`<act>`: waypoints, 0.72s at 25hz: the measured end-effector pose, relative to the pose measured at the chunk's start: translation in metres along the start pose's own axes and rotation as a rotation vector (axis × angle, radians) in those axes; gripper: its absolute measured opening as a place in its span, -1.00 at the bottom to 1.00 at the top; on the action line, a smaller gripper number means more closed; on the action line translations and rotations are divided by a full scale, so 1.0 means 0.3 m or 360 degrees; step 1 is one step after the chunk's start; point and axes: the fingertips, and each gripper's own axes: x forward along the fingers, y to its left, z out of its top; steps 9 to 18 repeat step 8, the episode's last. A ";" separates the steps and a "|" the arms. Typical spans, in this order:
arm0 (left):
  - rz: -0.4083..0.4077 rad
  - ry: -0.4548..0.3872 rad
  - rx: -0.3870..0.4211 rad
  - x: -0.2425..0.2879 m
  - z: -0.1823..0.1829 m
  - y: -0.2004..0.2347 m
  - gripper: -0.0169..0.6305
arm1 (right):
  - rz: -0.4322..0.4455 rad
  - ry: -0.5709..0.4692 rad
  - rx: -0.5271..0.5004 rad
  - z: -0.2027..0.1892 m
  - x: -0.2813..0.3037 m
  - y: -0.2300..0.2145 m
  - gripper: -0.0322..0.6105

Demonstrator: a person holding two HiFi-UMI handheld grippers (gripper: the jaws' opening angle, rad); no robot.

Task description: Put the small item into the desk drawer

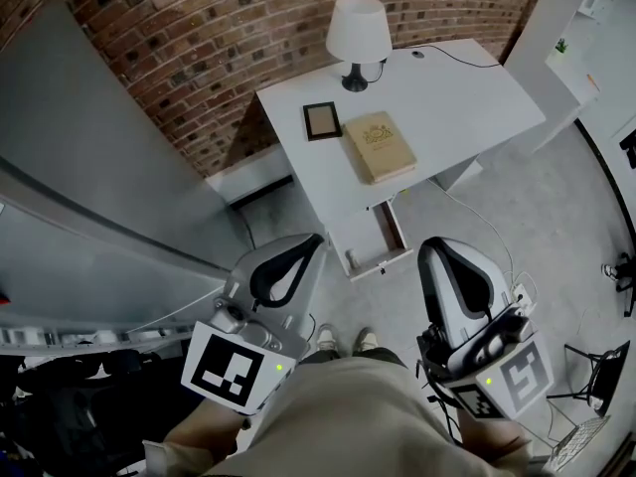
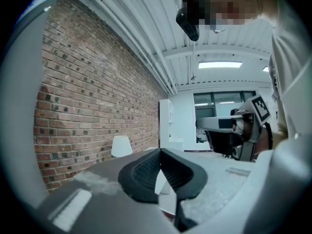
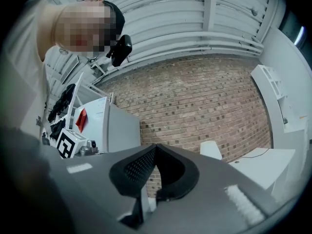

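Note:
A white desk (image 1: 467, 87) stands against the brick wall. On it lie a small dark picture frame (image 1: 321, 120) and a tan book (image 1: 379, 146). Under the desk's front edge, the white drawer (image 1: 370, 238) is pulled out, and no item shows inside it. My left gripper (image 1: 314, 240) is low at the left, close to the body; its jaws are shut with nothing between them (image 2: 160, 151). My right gripper (image 1: 437, 247) is held low at the right, also shut and empty (image 3: 156, 146). Both point toward the desk and are well short of it.
A white lamp (image 1: 358, 36) stands at the desk's back edge. A tall grey cabinet (image 1: 89, 217) fills the left side. A cable (image 1: 487, 232) runs across the floor right of the drawer. The person's feet (image 1: 343, 341) are just before the drawer.

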 end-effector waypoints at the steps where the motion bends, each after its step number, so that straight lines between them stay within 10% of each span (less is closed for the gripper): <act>1: 0.0003 -0.0003 0.0011 0.003 0.001 0.002 -0.94 | -0.0001 0.0004 0.0003 -0.001 0.001 -0.001 -0.89; 8: 0.0033 -0.0027 0.0038 0.028 0.010 0.034 -0.94 | 0.0009 -0.0039 0.0329 -0.013 0.007 -0.059 -0.89; 18: 0.0033 -0.0027 0.0038 0.028 0.010 0.034 -0.94 | 0.0009 -0.0039 0.0329 -0.013 0.007 -0.059 -0.89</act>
